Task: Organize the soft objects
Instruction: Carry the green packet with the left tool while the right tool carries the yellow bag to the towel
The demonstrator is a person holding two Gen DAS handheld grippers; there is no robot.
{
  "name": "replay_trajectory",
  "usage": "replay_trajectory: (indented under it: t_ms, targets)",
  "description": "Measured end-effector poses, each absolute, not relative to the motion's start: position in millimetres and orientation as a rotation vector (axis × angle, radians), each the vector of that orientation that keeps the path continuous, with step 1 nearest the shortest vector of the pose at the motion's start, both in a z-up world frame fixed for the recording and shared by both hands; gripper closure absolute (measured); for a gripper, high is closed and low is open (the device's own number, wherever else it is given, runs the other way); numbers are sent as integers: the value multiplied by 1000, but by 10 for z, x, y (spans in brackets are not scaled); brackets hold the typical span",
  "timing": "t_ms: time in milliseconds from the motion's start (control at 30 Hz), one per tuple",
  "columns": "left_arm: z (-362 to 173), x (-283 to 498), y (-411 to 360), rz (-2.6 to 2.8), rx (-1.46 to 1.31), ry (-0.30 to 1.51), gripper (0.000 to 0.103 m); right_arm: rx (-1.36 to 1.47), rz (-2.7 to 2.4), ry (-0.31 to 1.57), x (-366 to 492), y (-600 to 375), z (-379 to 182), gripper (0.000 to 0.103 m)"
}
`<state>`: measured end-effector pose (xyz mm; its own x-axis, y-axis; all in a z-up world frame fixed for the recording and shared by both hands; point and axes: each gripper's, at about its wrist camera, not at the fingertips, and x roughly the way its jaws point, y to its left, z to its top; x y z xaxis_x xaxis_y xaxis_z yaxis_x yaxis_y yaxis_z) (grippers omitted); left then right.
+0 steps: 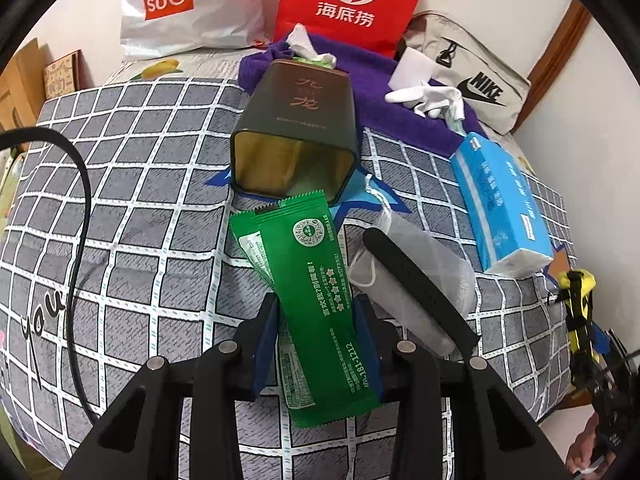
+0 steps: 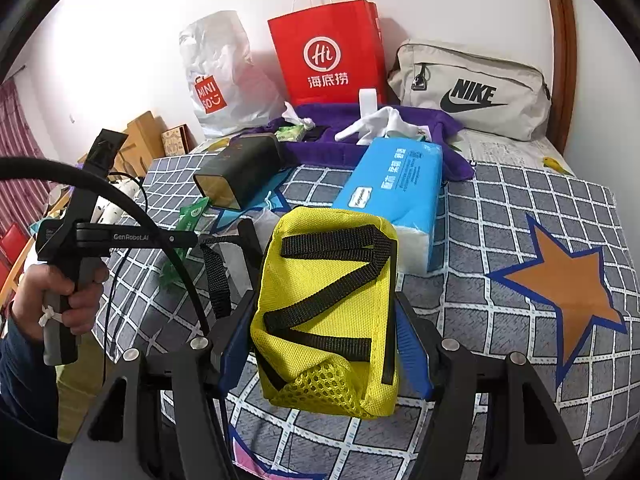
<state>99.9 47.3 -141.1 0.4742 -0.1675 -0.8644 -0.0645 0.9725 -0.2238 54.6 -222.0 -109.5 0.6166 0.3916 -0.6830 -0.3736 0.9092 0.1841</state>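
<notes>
A green foil packet (image 1: 308,248) hangs lengthwise between the blue pads of my left gripper (image 1: 316,308), which is shut on it just above the checked bedspread (image 1: 140,200). Beyond it a dark tin (image 1: 296,128) lies on its side with its open mouth facing me. A grey drawstring pouch (image 1: 424,272) lies to the right under a black strap. My right gripper (image 2: 324,308) is shut on a yellow pouch (image 2: 332,280) with black straps, held over the bed. A blue tissue pack (image 2: 400,184) lies just behind it.
At the back a purple towel (image 1: 400,92) carries white gloves (image 1: 432,98). Behind it stand a red paper bag (image 1: 352,0), a white Miniso bag (image 1: 180,8) and a beige Nike bag (image 1: 472,80). A hand (image 2: 68,292) grips the left tool; a black cable (image 1: 80,220) loops at left.
</notes>
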Motion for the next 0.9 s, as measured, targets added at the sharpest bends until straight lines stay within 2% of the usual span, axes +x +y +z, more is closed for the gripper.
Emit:
replay_trajectory:
  t_ms: [567,900]
  targets:
    - [-1009,1031,476,-151,-186,1010,69,28,449,758,856,-2080,-870,39]
    - [-699,1327,649,-162,-191,970,69,40,479,734,1241,-1992,-668,39]
